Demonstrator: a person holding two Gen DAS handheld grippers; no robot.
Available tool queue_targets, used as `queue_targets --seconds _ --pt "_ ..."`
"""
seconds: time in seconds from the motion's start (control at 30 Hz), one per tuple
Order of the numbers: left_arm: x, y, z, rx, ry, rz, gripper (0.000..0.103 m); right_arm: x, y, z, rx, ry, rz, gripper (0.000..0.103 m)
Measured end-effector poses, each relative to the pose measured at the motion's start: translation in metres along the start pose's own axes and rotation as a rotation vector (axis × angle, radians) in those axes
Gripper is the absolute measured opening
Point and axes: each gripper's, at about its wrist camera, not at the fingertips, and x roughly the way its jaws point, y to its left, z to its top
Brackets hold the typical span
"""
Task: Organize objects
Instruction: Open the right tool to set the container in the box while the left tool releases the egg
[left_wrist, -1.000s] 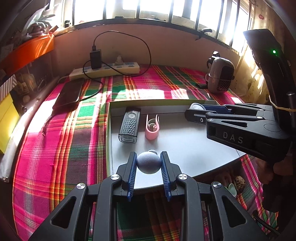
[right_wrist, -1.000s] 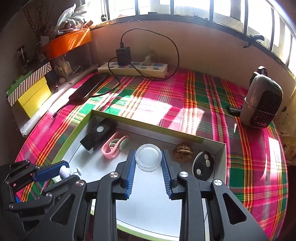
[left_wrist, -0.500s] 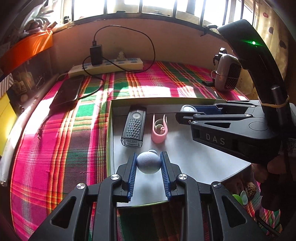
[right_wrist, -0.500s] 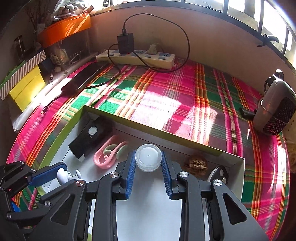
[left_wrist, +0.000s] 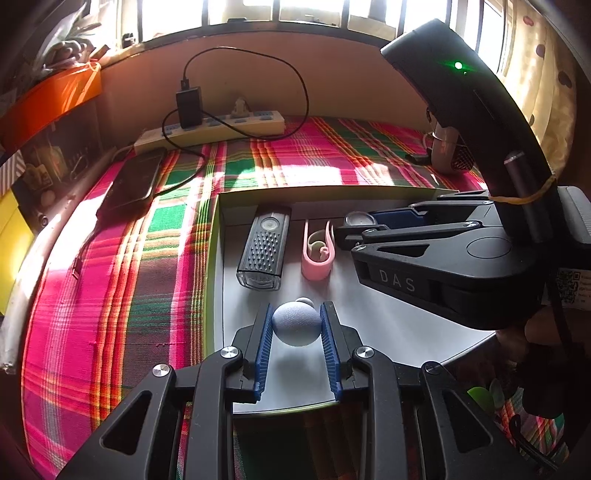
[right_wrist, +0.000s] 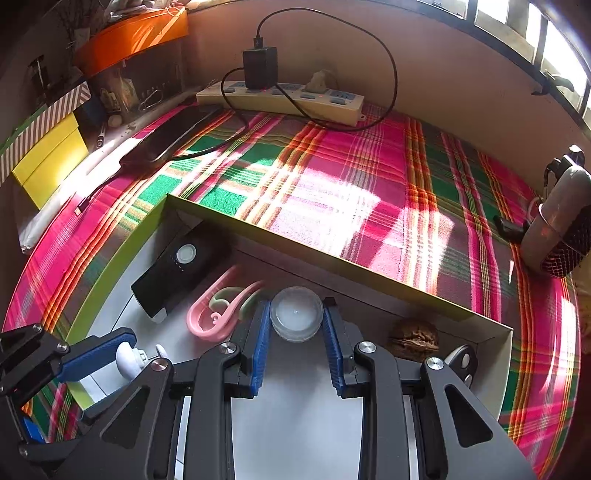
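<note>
While the left hand-held gripper (left_wrist: 296, 328) squeezes a small grey ball (left_wrist: 296, 324) between its blue pads, it sits low in the middle of its picture, over the near part of the white tray (left_wrist: 388, 332). The ball looks a bit bigger than a second ago, and the tray has slid up close. The right hand-held gripper (right_wrist: 296, 321) is clenched on a round clear lid (right_wrist: 296, 318), and it has moved forward to the tray's far wall (right_wrist: 332, 258). That spot, between the pink clip (right_wrist: 218, 314) on the left and the walnut (right_wrist: 413, 339) on the right, looks like where the lid will go. Next to the clip lies a black bike light (right_wrist: 177, 273). Around the tray is the checked cloth (right_wrist: 332, 177) on the bench. I think both things are almost ready to be put down.
</note>
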Motion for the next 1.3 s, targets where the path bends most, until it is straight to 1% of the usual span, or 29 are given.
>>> queue_targets --seconds 0.27,0.7,0.87,1.13,1.2,1.23,1.3 --pt "-0.0003 -0.0015 0.0004 0.009 0.001 0.015 0.024 0.0028 0.0031 0.0041 -0.009 0.018 0.014 0.029" --pt "-0.0009 -0.0017 0.0005 0.01 0.002 0.015 0.024 0.0044 0.0059 0.0045 -0.013 0.016 0.021 0.029" --pt "-0.0013 -0.0017 0.0003 0.009 0.0 0.012 0.025 0.0056 0.0048 0.0045 -0.005 0.015 0.013 0.036" --pt "-0.0019 -0.0014 0.0006 0.005 0.0 0.006 0.025 0.004 0.0051 0.0041 0.0 0.013 0.013 0.038" --pt "-0.0022 -0.0013 0.0009 0.004 0.0 0.005 0.025 0.0032 0.0051 0.004 0.001 0.011 0.013 0.043" --pt "-0.0022 -0.0014 0.0011 0.005 -0.001 0.006 0.026 0.0026 0.005 0.0037 0.001 0.009 0.014 0.05" --pt "-0.0024 -0.0011 0.0011 0.007 0.001 0.008 0.026 0.001 0.0048 0.003 0.003 0.006 0.017 0.052"
